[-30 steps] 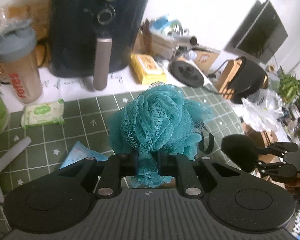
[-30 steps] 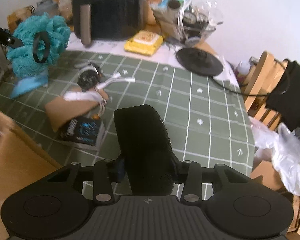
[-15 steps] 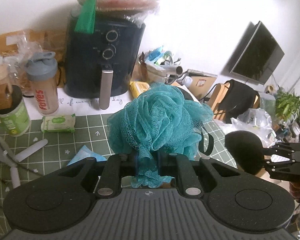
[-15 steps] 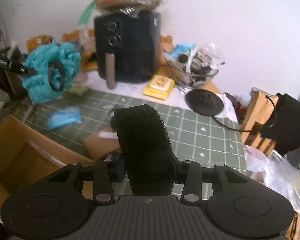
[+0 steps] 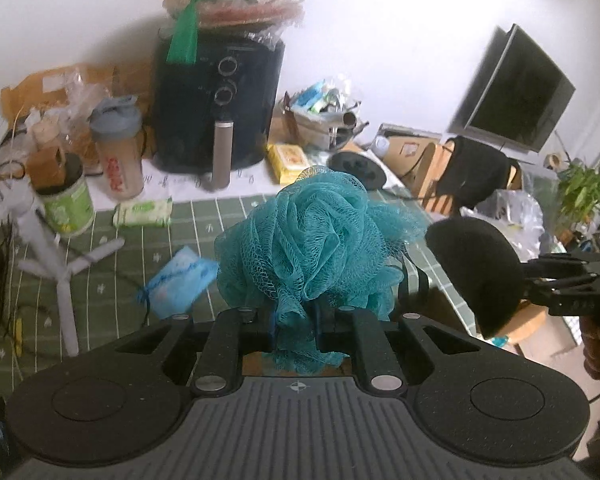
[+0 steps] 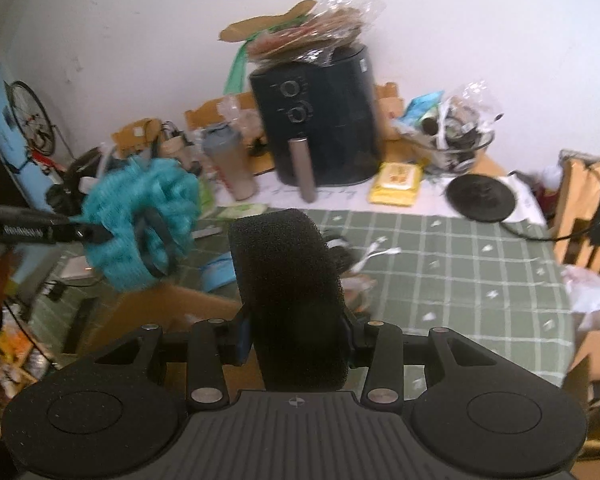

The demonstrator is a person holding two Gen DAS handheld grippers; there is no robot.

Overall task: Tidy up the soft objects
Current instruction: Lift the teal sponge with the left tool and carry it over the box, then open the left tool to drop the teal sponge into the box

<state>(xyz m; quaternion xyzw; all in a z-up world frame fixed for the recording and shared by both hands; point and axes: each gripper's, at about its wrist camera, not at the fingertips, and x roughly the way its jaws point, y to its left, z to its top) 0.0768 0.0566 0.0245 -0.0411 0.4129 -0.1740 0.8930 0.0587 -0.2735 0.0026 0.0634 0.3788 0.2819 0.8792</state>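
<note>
Left gripper (image 5: 294,314): pinched on the gathered base of a teal mesh bath puff (image 5: 312,236) — the puff bulges out above the fingers, clear of the table.
Right gripper (image 6: 296,332): clamped on a thick black foam sponge (image 6: 290,292), which stands on edge between the fingers.
Puff and sponge: both held up in the air, near each other; in the left wrist view the sponge sits just right of the puff.
Table (image 6: 480,276): green cloth with a white grid — cluttered along the back.
Air fryer (image 5: 216,104): black, against the wall, with bags piled on top.
Shaker bottle (image 5: 118,148): just left of the air fryer.
Wipes pack (image 5: 142,212): on the cloth in front of the bottle.
Cardboard box (image 6: 172,308): open, below the puff in the right wrist view.
</note>
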